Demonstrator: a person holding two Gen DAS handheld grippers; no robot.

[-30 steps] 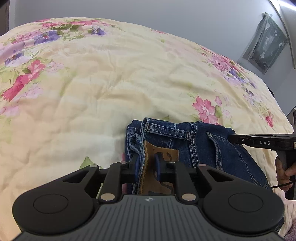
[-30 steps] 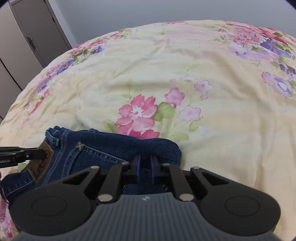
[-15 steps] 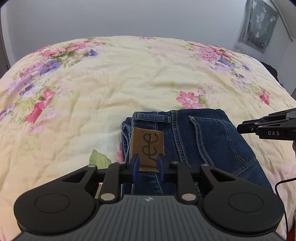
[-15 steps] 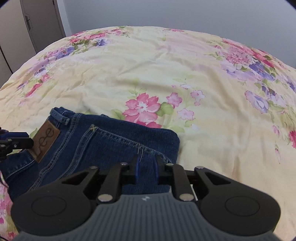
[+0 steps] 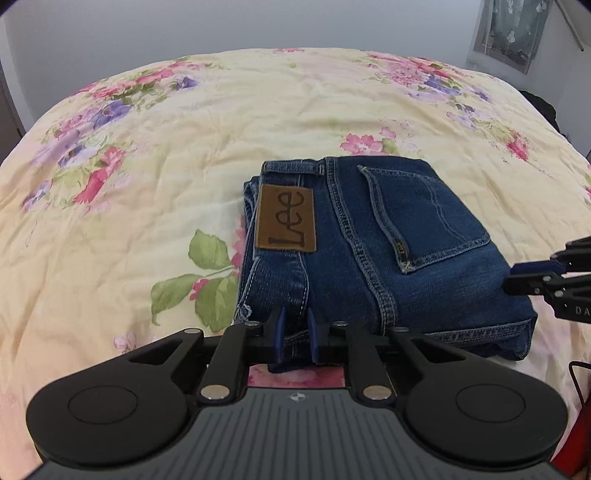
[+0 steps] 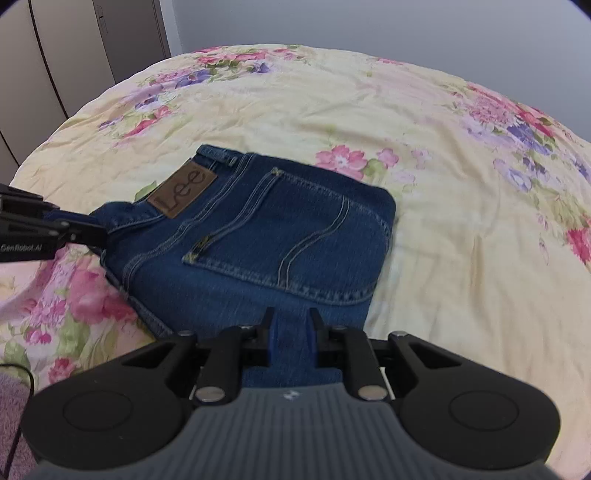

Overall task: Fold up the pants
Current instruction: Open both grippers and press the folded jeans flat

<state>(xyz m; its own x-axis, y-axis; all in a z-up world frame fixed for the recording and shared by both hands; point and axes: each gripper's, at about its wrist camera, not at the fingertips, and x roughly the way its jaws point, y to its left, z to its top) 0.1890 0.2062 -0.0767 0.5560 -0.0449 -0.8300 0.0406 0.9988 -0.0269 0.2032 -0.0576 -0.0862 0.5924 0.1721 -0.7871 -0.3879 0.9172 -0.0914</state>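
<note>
- A pair of dark blue jeans [image 5: 388, 254] is seen folded into a compact, roughly square bundle on a bed covered by a pale yellow floral quilt [image 5: 147, 166]. The back pocket [image 6: 295, 236] and a brown leather brand patch [image 5: 286, 218] face upward.
- The left gripper [image 5: 295, 336] is now drawn back to the near left corner of the bundle. Its two blue-padded fingers [image 5: 279, 332] are parted by a narrow gap, with denim visible behind them but apparently not pinched.
- The right gripper [image 6: 291, 334] is likewise pulled back to the near edge on the other side. Its fingers are slightly apart, and nothing seems to be clamped between them.
- Compared with a second ago, when both grippers were held low over the cloth and closed on it, the bundle has been released and more of it is shown, lying flat and undisturbed.
- The final fold is judged to be finished, with only a retreat of both tools left.
- A grey cloth [image 5: 513, 33] is hung on the far wall.
</note>
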